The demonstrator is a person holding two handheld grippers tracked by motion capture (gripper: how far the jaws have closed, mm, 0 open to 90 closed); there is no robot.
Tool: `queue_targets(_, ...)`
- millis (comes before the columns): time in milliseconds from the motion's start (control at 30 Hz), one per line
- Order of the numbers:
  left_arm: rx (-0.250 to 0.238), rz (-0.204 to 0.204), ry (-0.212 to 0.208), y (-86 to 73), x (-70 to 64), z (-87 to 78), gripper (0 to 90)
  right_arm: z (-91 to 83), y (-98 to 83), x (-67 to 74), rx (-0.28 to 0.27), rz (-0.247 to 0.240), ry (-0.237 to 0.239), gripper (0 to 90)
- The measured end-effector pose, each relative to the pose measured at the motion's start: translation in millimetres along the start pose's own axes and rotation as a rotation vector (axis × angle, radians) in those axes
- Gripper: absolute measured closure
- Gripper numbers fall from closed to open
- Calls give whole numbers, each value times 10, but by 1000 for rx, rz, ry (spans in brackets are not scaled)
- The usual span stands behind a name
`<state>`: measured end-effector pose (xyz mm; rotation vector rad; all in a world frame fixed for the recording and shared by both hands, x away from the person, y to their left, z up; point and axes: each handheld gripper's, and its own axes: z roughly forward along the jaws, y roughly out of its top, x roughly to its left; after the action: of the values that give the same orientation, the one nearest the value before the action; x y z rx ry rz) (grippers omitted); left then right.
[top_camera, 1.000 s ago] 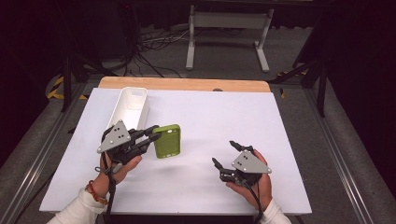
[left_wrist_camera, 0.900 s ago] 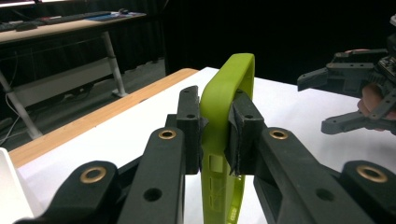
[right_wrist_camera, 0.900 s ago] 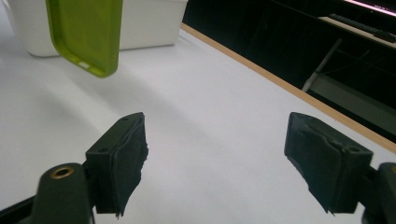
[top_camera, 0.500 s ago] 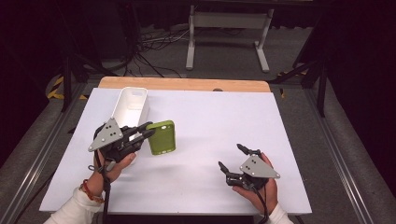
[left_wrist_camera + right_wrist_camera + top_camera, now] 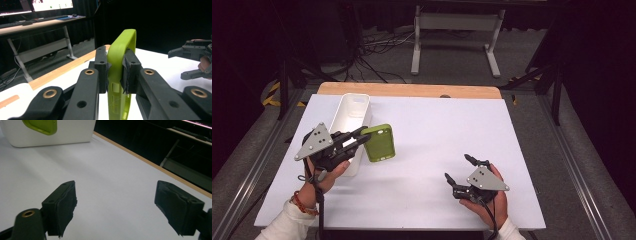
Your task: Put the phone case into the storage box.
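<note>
The left hand-held gripper [image 5: 361, 137] is clamped on a green phone case [image 5: 379, 142] beside the white bin [image 5: 354, 111]. The right hand-held gripper [image 5: 459, 170] rests near the counter's [image 5: 437, 125] near right, jaws apart and empty.

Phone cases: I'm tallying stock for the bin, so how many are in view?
1. A green phone case is clamped by its edge in the left gripper, beside the white bin. More could lie inside the bin, whose bottom is partly hidden.

Black left gripper [image 5: 357, 141] and right gripper [image 5: 460, 171] (grey three-cornered plates, brass rivets); white sleeves, a beaded wristband.
</note>
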<state>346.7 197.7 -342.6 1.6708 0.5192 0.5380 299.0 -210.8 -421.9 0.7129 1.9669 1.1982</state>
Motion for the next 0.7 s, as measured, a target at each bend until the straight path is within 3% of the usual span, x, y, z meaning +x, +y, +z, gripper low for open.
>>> queue_targets(700,-19,11,25,51,86,-128,778,25,2,14,13,-10,-1,195)
